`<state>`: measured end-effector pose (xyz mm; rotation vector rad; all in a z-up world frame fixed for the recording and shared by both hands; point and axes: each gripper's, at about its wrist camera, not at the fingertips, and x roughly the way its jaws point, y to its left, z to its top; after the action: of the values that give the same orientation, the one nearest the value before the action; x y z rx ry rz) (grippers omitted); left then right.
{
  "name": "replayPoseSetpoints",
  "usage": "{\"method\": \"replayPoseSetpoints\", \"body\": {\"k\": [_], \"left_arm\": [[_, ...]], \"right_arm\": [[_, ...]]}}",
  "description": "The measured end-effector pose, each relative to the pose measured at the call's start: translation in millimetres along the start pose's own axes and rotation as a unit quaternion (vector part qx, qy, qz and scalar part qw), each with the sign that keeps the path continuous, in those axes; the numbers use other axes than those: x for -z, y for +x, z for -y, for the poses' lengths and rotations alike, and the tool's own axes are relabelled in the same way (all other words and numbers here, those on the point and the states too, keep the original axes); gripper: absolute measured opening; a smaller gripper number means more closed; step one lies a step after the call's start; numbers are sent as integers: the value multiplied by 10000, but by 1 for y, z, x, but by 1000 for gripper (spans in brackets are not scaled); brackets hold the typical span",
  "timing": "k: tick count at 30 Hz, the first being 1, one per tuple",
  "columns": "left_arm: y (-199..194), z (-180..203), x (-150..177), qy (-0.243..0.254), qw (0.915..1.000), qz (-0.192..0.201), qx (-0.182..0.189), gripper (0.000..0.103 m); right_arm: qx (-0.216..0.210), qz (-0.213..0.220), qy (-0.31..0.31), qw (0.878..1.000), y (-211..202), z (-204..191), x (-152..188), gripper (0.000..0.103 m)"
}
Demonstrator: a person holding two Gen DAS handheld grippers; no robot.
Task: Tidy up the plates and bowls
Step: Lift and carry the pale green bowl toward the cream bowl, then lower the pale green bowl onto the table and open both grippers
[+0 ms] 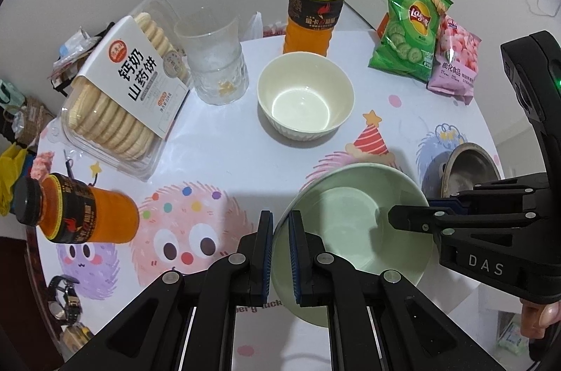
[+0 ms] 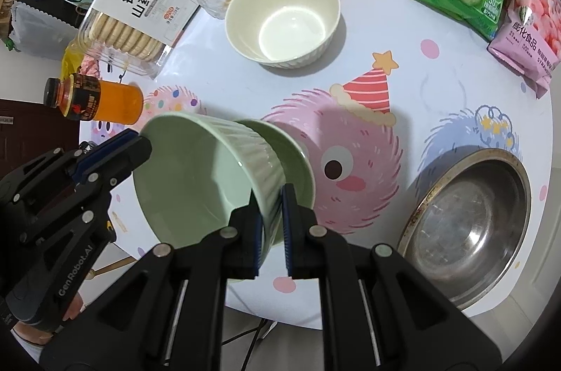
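Observation:
A pale green ribbed bowl (image 1: 354,223) (image 2: 196,188) hangs tilted over the near part of the table. My left gripper (image 1: 280,216) (image 2: 140,141) is shut on its left rim. My right gripper (image 2: 269,194) (image 1: 394,216) is shut on the opposite wall. The ribbed bowl's base rests inside a darker green bowl (image 2: 298,153); I cannot tell whether that one touches the table. A cream ribbed bowl (image 1: 305,94) (image 2: 284,20) stands empty at mid-table. A steel bowl (image 2: 470,230) (image 1: 470,167) sits at the right edge.
Behind the cream bowl stand a glass cup (image 1: 214,55), an orange drink bottle (image 1: 312,9) and a biscuit box (image 1: 119,90). Another orange bottle (image 1: 80,213) lies at the left edge. Two snack bags (image 1: 413,24) lean at the back right. The round table (image 1: 224,160) has a cartoon cloth.

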<state>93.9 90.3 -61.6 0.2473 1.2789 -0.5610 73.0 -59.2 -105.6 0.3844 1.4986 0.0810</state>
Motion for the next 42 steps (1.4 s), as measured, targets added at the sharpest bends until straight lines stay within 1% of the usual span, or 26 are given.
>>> {"method": "replayPoseSetpoints", "body": {"k": [15, 18, 21, 25, 28, 29, 32, 34, 35, 36, 37, 38, 39, 40, 41, 42], "left_arm": [[29, 2, 2, -107, 9995, -278, 105, 8], [33, 2, 2, -162, 9994, -278, 114, 8], [37, 2, 2, -184, 9994, -277, 32, 8], [39, -4, 3, -315, 9991, -268, 97, 8], [44, -5, 4, -381, 9988, -299, 85, 8], [45, -7, 5, -444, 9986, -282, 98, 8], [45, -8, 5, -558, 9981, -235, 118, 10], [46, -9, 5, -605, 9976, -279, 197, 25], [47, -8, 6, -600, 9974, -359, 156, 49], [47, -9, 6, -617, 9974, -374, -14, 64], [44, -12, 7, -669, 9971, -333, -161, 69], [41, -17, 9, -760, 9965, -291, -163, 78], [40, -21, 9, -852, 9959, -281, -129, 86], [36, -25, 10, -961, 9949, -290, -110, 90], [35, -26, 10, -986, 9946, -289, -119, 98], [30, -28, 11, -1010, 9943, -272, -191, 103]], "right_arm": [[11, -285, 86, 9996, 26, 14, -3, 12], [4, -283, 131, 9995, 31, 16, -4, 12], [-26, -301, 109, 9995, 33, 16, -7, 13], [39, -316, 33, 9995, 33, 14, -7, 13], [18, -318, 144, 9994, 33, 15, -7, 13], [13, -319, 161, 9994, 33, 15, -7, 15], [36, -303, 227, 9993, 35, 13, -9, 16], [-61, -313, 265, 9991, 35, 13, -9, 23], [-149, -325, 299, 9989, 35, 13, -8, 34], [-138, -317, 329, 9989, 33, 12, -8, 50], [41, -261, 345, 9991, 31, 13, -7, 54], [113, -193, 367, 9991, 27, 16, -7, 64], [72, -167, 400, 9990, 25, 18, -6, 72], [-6, -151, 479, 9987, 23, 22, -6, 77], [-37, -146, 521, 9985, 20, 24, -6, 88], [-42, -112, 518, 9986, 15, 25, -5, 94]]}}
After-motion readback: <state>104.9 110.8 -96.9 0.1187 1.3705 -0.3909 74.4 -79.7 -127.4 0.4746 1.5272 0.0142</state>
